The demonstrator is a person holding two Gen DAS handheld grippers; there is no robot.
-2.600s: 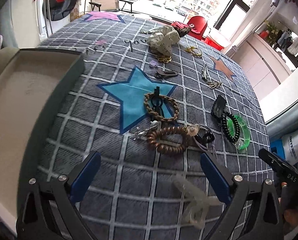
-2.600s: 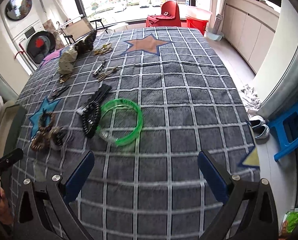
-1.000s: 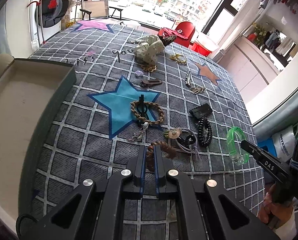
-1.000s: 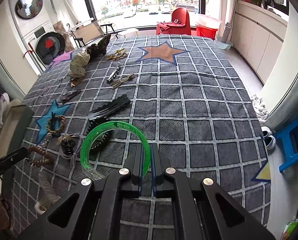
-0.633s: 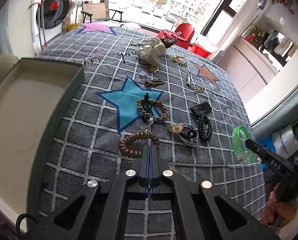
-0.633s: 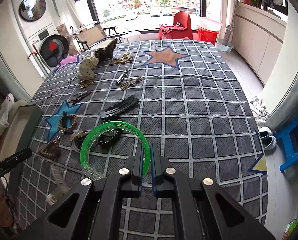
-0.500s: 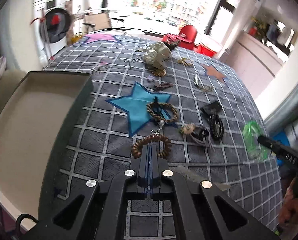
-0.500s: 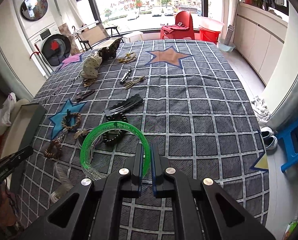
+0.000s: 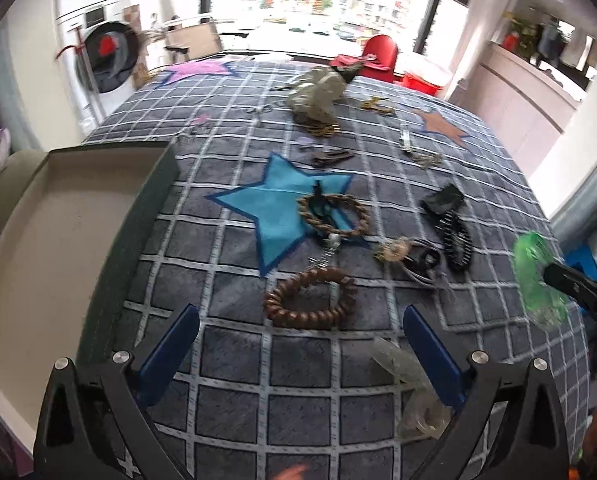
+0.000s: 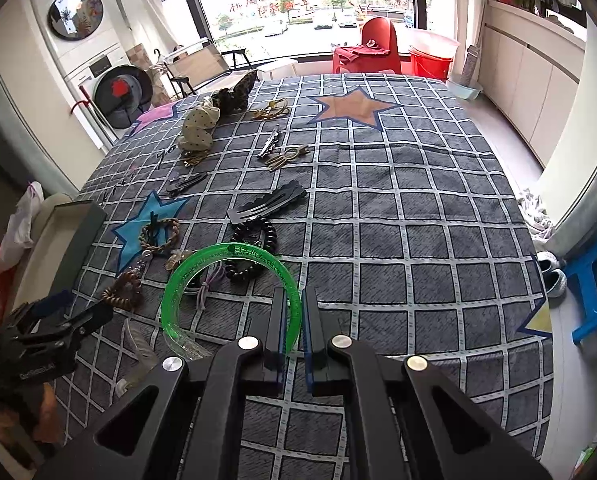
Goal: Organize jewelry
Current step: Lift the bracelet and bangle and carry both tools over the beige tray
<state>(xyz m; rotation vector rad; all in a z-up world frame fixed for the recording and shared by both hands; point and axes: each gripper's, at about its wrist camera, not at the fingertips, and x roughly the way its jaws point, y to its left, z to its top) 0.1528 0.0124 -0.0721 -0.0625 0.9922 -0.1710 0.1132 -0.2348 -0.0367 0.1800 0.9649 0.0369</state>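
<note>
My left gripper (image 9: 298, 316) hangs low over the grey checked cloth, its jaws opening wide. A brown bead bracelet (image 9: 310, 300) lies flat on the cloth just ahead of the blue fingertips (image 9: 184, 320), touched by neither pad. My right gripper (image 10: 294, 300) is shut on the rim of a green translucent bangle (image 10: 230, 280) and holds it above the cloth. That bangle (image 9: 534, 276) also shows at the right edge of the left wrist view. An open box (image 9: 138, 216) with a pale inside stands at the cloth's left edge.
On the cloth lie a braided rope bracelet (image 9: 332, 216), a black coil bracelet (image 9: 456, 240), a black clip (image 9: 442, 200), a clear plastic band (image 9: 402, 364) and a polka-dot scrunchie (image 9: 318, 92). The cloth's right side (image 10: 418, 220) is bare. A blue stool (image 10: 594, 292) stands beside it.
My left jaws went from shut to wide open, and the brown bead bracelet now lies loose on the cloth. The right gripper still holds the green bangle.
</note>
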